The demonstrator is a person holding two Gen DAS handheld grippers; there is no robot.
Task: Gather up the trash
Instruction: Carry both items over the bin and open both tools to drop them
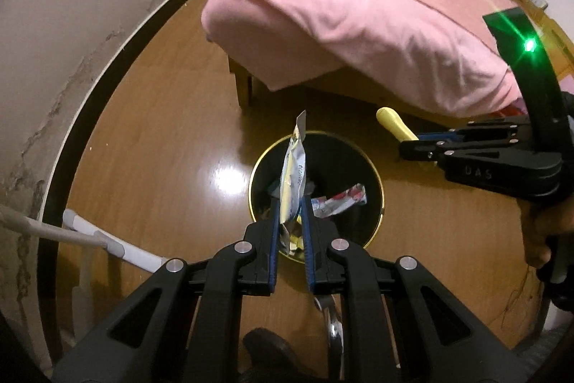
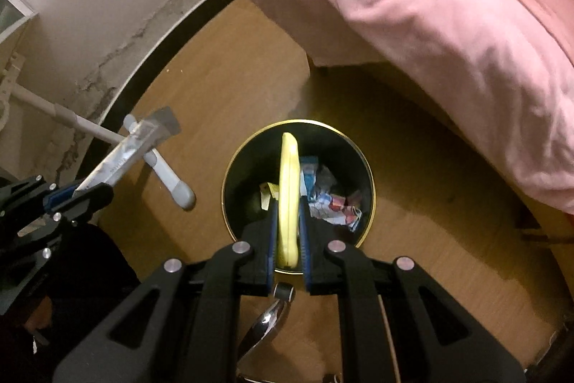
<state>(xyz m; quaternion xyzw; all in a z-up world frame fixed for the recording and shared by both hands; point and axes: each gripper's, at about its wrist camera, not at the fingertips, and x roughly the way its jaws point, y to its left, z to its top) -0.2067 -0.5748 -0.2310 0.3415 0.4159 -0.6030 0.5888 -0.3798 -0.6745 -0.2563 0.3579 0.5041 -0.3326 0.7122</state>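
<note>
Left jaws clamped on a crinkled silver-and-yellow foil wrapper (image 1: 294, 182), right jaws on a flat yellow plastic piece (image 2: 288, 200), both poised above the round black gold-rimmed bin (image 2: 233, 164) on the wooden floor (image 1: 161, 149). Risky: released off-centre, could flutter past the rim.

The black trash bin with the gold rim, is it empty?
No, the trash bin already holds a crumpled red and blue wrapper at its bottom.
</note>
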